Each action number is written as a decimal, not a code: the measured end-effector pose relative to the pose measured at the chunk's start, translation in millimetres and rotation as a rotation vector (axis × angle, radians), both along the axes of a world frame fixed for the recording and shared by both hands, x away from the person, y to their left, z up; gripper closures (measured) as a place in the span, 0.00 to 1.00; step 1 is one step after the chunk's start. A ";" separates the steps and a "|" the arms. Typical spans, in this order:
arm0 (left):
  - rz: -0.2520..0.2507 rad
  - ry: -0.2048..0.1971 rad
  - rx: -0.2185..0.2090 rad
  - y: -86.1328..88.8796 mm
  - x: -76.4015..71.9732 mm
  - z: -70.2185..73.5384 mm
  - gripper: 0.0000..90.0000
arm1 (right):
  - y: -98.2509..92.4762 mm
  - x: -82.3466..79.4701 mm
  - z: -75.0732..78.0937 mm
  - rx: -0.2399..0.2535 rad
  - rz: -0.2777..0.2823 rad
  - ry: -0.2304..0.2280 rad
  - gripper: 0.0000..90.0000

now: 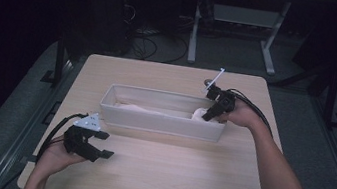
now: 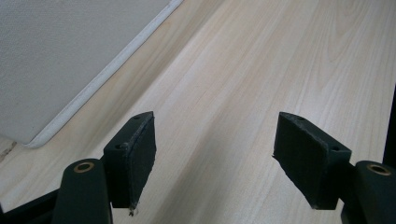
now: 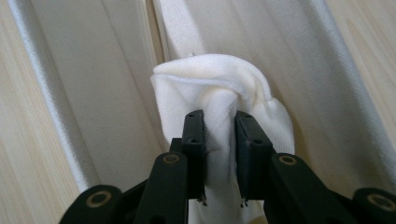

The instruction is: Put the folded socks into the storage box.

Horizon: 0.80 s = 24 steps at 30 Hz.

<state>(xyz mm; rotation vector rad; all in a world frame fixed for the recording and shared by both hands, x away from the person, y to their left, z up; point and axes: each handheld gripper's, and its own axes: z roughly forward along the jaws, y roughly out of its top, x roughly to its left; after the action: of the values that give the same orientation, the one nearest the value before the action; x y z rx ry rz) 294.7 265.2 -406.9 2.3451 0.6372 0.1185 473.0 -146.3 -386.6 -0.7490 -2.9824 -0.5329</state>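
A: Where does the work stand?

B: The right claw (image 3: 219,158) pinches a bunched white cloth (image 3: 219,88) at the right end of the long grey bin (image 1: 162,123). It looks to me mid-job: the cloth sits low inside the bin, neither laid flat nor lifted clear.

A: And the other one?

B: The left claw (image 1: 98,143) hovers spread and empty over the counter (image 1: 169,175), near the bin's front left corner.

A: The room?

B: Pale wood counter, dark surroundings, cables and desk legs behind.

We see a light wooden table (image 1: 159,174), and beyond its far edge cables (image 1: 146,45) and a white desk frame (image 1: 195,28).
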 end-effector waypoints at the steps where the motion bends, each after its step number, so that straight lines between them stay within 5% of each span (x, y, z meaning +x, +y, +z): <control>1: 0.001 0.002 -0.001 0.1 -0.2 0.0 0.32 | 0.2 0.1 -0.4 -0.002 0.001 0.002 0.83; 18: 0.011 -0.003 -0.007 5.0 -0.3 1.6 0.32 | 2.3 3.4 -4.7 -0.003 0.000 -0.006 0.81; 24: 0.011 -0.007 -0.006 6.9 -0.9 3.0 0.32 | 4.6 4.0 -7.2 -0.016 0.010 -0.003 0.70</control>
<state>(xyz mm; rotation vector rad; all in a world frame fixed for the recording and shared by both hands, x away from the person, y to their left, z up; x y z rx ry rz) 293.9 272.1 -403.9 2.3345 0.6466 0.1293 477.0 -141.7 -393.8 -0.7346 -2.9956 -0.5107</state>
